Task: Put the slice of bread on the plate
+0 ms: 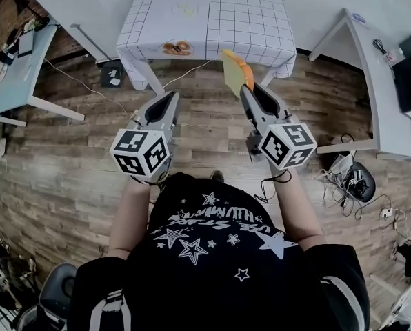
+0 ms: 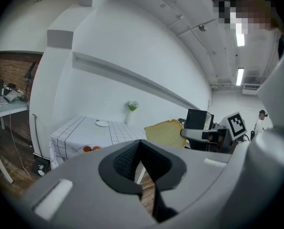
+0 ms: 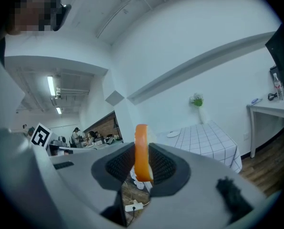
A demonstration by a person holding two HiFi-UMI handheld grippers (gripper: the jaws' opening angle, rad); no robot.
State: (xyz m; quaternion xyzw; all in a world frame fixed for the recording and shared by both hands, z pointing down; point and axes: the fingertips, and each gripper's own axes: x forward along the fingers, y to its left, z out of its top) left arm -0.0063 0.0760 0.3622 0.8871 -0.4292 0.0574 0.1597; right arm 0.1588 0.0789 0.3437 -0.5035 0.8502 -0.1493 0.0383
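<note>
While right gripper [image 1: 246,90] holds bread [image 1: 232,72], lettering [image 1: 216,219] unreadable

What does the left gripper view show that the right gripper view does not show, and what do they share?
Only the left gripper view: the broad face of the slice of bread, and the left gripper with its jaws together, empty. Only the right gripper view: the slice edge-on, pressed between the pads of the right gripper. Both: the checked table, the plate on it, the flower vase.
</note>
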